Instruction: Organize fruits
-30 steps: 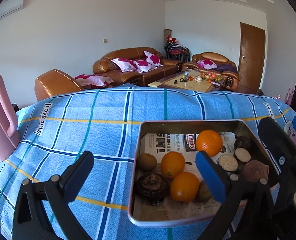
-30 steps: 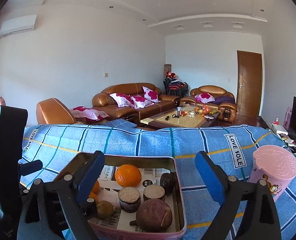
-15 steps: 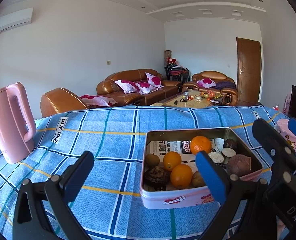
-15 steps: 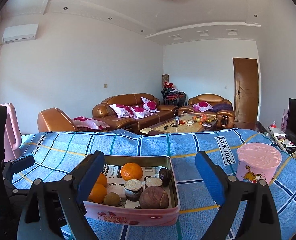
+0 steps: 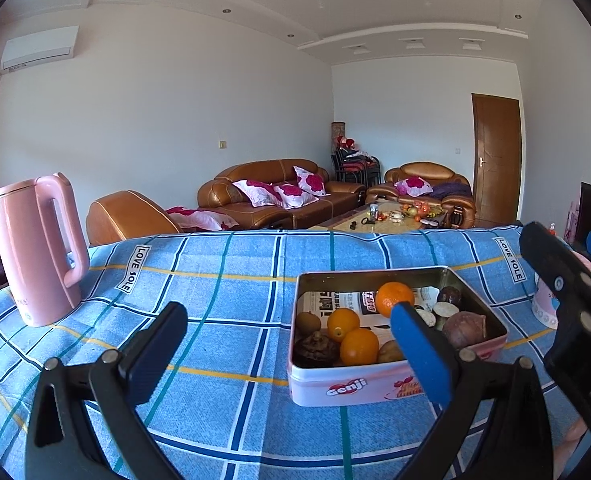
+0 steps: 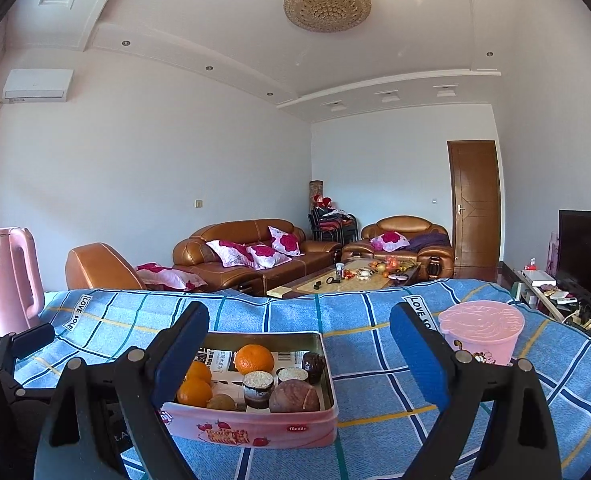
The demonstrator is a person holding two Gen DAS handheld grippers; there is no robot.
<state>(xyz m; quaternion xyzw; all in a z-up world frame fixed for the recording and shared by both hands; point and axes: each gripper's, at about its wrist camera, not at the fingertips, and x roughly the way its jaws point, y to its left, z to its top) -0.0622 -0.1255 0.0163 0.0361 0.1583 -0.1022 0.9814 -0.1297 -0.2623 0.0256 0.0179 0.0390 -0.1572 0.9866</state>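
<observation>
- The left gripper [image 5: 289, 330], black with blue rubber pads, had its jaws spread wide and gripped nothing; it hung above the tablecloth at the near left of the tin.
- The right gripper [image 6: 299, 334], of the same black and blue make, also stood wide apart and empty, just above and in front of the tin.
- Between and ahead of the 2 grippers sat a shallow rectangular pink metal biscuit tin [image 6: 255, 426], open at the top and lined with printed newspaper.
- Inside the tin lay 3 round oranges [image 5: 358, 346]: 2 together at the near left, 1 alone towards the back.
- A small brown kiwi [image 5: 307, 323] lay at the tin's left side, with a dark wrinkled fruit [image 5: 315, 352] just in front of it.
- At the tin's right side lay a large purple-brown round fruit [image 6: 294, 397], and behind it 2 cut halves with pale flesh [image 6: 258, 380].
- The tin rested on a blue checked tablecloth [image 5: 215, 300] with white, dark blue and yellow lines, printed with "LOVE SOLE".
- A tall pink plastic electric kettle [image 5: 39, 248] stood at the far left of the table, well apart from the tin.
- A round pink plastic lidded tub [image 6: 480, 334] stood to the tin's right.
- Beyond the table were brown leather sofas [image 6: 255, 256] with floral cushions.
</observation>
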